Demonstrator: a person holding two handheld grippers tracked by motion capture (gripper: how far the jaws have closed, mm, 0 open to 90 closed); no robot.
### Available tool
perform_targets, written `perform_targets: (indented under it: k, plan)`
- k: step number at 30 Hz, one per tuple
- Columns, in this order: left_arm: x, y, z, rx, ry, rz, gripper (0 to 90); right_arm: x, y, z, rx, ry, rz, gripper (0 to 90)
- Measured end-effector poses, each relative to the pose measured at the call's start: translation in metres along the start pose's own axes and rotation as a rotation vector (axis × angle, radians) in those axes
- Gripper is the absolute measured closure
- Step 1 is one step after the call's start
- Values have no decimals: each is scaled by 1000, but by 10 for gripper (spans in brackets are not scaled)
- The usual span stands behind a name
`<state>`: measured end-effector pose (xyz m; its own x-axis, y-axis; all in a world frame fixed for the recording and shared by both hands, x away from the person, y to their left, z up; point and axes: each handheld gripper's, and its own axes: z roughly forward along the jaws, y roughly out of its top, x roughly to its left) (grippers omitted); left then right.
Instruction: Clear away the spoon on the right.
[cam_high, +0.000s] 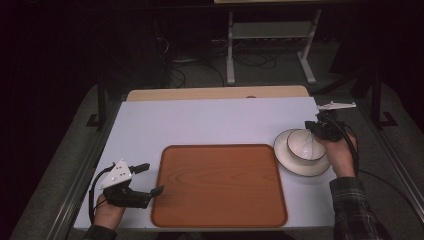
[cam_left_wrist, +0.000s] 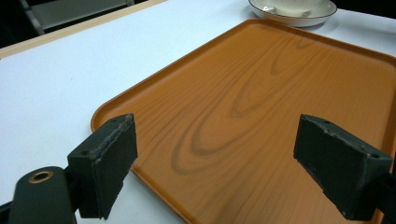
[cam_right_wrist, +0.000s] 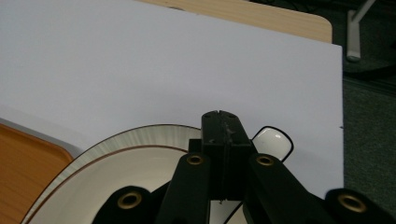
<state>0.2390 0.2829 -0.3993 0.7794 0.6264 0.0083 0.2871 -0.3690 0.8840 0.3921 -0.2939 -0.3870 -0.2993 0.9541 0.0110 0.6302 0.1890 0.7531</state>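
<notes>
A white bowl (cam_high: 304, 145) stands on a white plate (cam_high: 300, 167) to the right of an orange wood-grain tray (cam_high: 220, 185). A white spoon (cam_high: 306, 142) leans inside the bowl. My right gripper (cam_high: 316, 129) is at the bowl's far right rim, and in the right gripper view its jaws (cam_right_wrist: 222, 122) are pressed together above the bowl (cam_right_wrist: 107, 184). The spoon's handle end (cam_right_wrist: 273, 140) pokes out just beside the right jaw; I cannot tell whether it is pinched. My left gripper (cam_high: 152, 179) rests open at the tray's left edge, with the tray (cam_left_wrist: 261, 93) seen between its jaws (cam_left_wrist: 224, 158).
The white table top (cam_high: 200, 122) stretches behind the tray, with a bare wooden strip (cam_high: 215, 93) at its far edge. A metal stand (cam_high: 270, 35) and cables sit on the floor beyond. The plate (cam_left_wrist: 299, 16) lies past the tray's far corner.
</notes>
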Motion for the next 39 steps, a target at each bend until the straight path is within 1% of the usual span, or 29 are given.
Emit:
perform_targets:
  k: [21,23,28,33,39]
  plan:
    - [0,0,0,-2,-3,1,129,-14,-12,-16,10,-53,28,891]
    - [0,0,0,-2,-4,0,129,-16,-14,-20,20,-64,30,891]
    - [0,0,0,-2,-6,0,129,-19,-19,-27,16,-74,38,891]
    - [0,1,0,-4,-8,1,129,-21,-25,-31,22,-71,34,891]
    - [0,1,0,-6,-6,-1,129,-21,-32,-40,24,-79,24,891]
